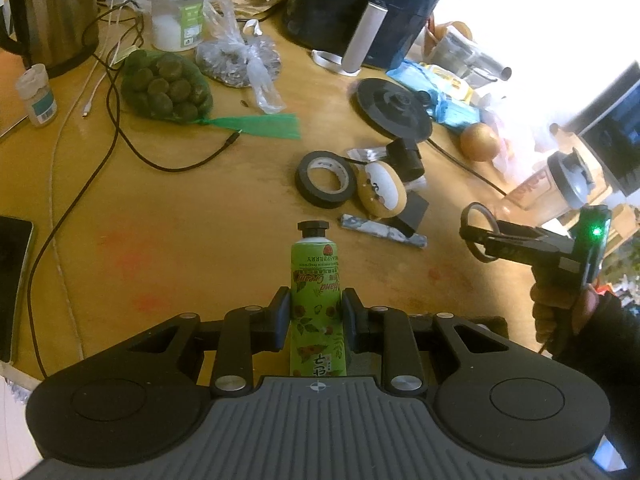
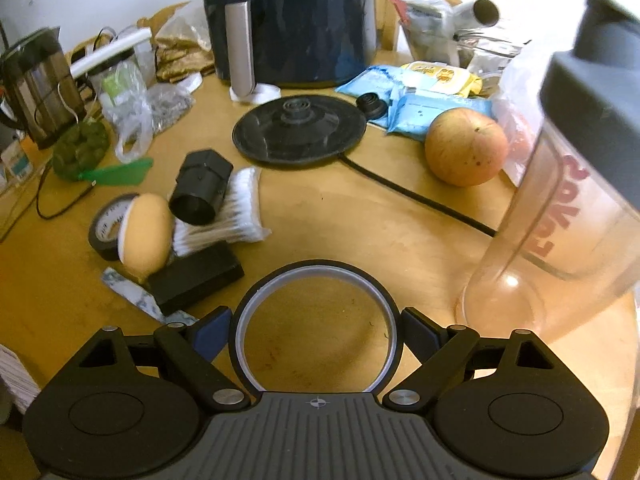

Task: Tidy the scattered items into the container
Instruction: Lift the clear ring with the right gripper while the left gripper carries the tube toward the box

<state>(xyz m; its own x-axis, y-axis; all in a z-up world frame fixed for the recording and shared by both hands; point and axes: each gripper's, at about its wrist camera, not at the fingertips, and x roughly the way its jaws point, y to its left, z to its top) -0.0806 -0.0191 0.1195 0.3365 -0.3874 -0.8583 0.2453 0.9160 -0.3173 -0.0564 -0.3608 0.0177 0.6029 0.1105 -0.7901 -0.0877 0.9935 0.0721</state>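
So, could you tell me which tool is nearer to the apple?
The right. The right tool, holding a ring, has the apple just ahead to its right. The left tool, gripping the hand cream tube, sits farther back.

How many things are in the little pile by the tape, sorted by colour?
Black: 3 (tape roll, hexagonal plastic tube, flat rectangular block)
Tan: 1 (round plush cushion)
White: 1 (cotton swab pack)
Grey marbled: 1 (flat stick)
Total: 6
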